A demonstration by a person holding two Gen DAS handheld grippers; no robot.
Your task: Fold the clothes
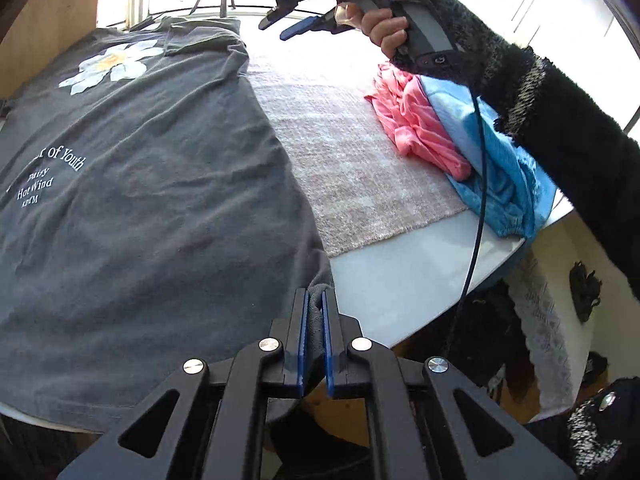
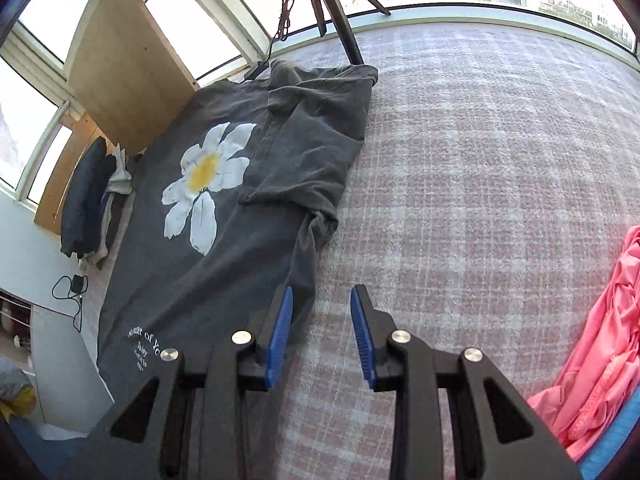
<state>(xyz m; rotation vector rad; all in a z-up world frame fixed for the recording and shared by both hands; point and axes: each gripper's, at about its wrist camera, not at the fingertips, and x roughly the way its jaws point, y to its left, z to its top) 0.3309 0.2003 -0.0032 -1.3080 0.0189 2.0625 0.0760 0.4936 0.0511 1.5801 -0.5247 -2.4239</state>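
Sunlit windows (image 2: 48, 92) ring the white table (image 1: 400, 280), where a pink checked cloth (image 2: 480, 180) lies under my grey daisy T-shirt (image 1: 160, 208). My left gripper (image 1: 315, 312) pinches that shirt's near hem corner. My right gripper (image 2: 322, 320) hangs open and empty above the shirt's right edge, with pink and blue clothes (image 1: 424, 128) piled farther right.

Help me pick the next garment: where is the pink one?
The pink garment lies crumpled on the blue garment at the checked cloth's right side, right of the grey T-shirt; it shows at the right-wrist view's right edge.
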